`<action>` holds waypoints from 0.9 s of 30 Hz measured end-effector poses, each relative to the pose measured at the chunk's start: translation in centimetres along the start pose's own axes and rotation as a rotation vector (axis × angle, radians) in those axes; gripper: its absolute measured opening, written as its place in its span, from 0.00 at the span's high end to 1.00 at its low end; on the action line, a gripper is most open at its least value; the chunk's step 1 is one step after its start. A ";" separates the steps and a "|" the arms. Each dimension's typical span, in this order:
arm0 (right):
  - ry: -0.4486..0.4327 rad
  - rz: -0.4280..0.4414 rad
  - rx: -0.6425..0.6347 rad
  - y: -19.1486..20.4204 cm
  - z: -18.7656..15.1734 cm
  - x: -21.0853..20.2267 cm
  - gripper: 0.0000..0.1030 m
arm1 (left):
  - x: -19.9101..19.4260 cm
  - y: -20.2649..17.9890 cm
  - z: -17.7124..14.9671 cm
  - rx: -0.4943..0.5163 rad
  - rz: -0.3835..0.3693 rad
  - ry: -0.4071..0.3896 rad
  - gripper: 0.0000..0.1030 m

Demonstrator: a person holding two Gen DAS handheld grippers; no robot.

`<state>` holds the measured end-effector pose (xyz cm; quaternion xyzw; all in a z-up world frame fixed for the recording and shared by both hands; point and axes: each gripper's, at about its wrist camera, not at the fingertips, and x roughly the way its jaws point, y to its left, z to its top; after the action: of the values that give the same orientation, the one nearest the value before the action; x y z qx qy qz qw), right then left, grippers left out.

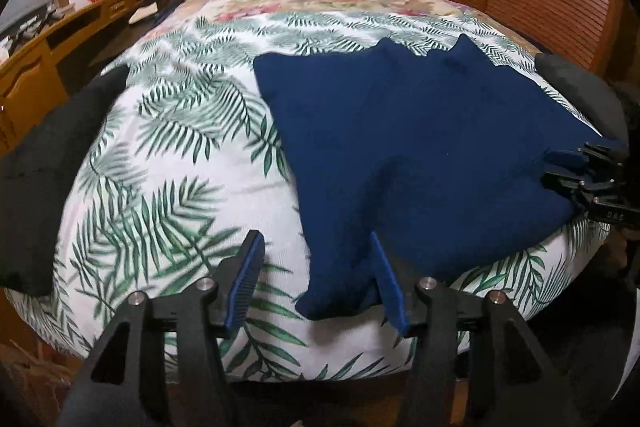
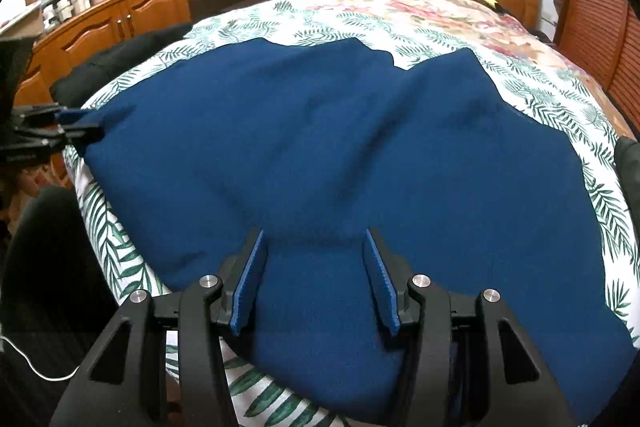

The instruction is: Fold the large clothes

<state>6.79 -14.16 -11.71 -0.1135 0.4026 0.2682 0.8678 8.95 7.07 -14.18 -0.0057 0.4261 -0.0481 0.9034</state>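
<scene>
The left hand-held gripper (image 1: 315, 237) is open. Nothing is pinched between its two blue pads. It points down at the bed with the white sheet with green leaves (image 1: 180, 131).

The big dark blue soft top (image 1: 420, 147) lies spread out flat on that bed. It is in front of this hand-held gripper and off to its right side. One lower corner of the top (image 1: 336, 291) pokes in between the open fingers, close to the right finger. It does not look squeezed.

The right hand-held gripper (image 2: 314, 233) is over the near edge of the blue top. Its fingers stand about half apart. Blue cloth fills the gap between them. I cannot tell if the pads press on the cloth or just sit around it.

The top looks thick and fuzzy, like a warm jumper. I think it is soft and floppy and not heavy. It will bend and sag anywhere it is lifted, so it needs both hands at once. It should not slip much, because the cloth is rough and the pads have ridges. It cannot break.

Good places to hold it are the two near corners, one in each hand-held gripper. Pinch a small bunch of the edge there, not the middle, so the fold stays straight.
</scene>
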 end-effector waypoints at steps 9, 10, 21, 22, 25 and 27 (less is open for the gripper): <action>-0.006 -0.025 -0.020 0.7 0.1 -1.0 0.51 | -0.5 0.6 -0.7 -0.047 -0.031 -0.012 0.48; -0.009 -0.019 -0.024 0.8 0.1 -1.2 0.51 | -0.6 0.7 -0.9 -0.052 -0.035 -0.014 0.48; 0.046 0.047 -0.070 3.1 0.7 -0.7 0.51 | -1.3 1.6 -2.4 -0.126 -0.125 -0.032 0.57; 0.055 0.042 -0.077 3.2 0.5 -0.3 0.51 | -1.2 1.6 -2.3 -0.131 -0.140 -0.032 0.62; 0.044 0.040 -0.076 3.3 0.2 0.1 0.50 | -1.2 1.3 -2.0 -0.138 -0.152 -0.021 0.80; 0.044 0.061 -0.055 2.7 0.2 0.0 0.50 | -1.9 0.6 -1.5 -0.117 -0.130 -0.041 0.86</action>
<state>5.39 -11.82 -11.55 -0.1308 0.4173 0.3030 0.8467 6.64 7.87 -13.68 -0.0870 0.4084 -0.0815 0.9050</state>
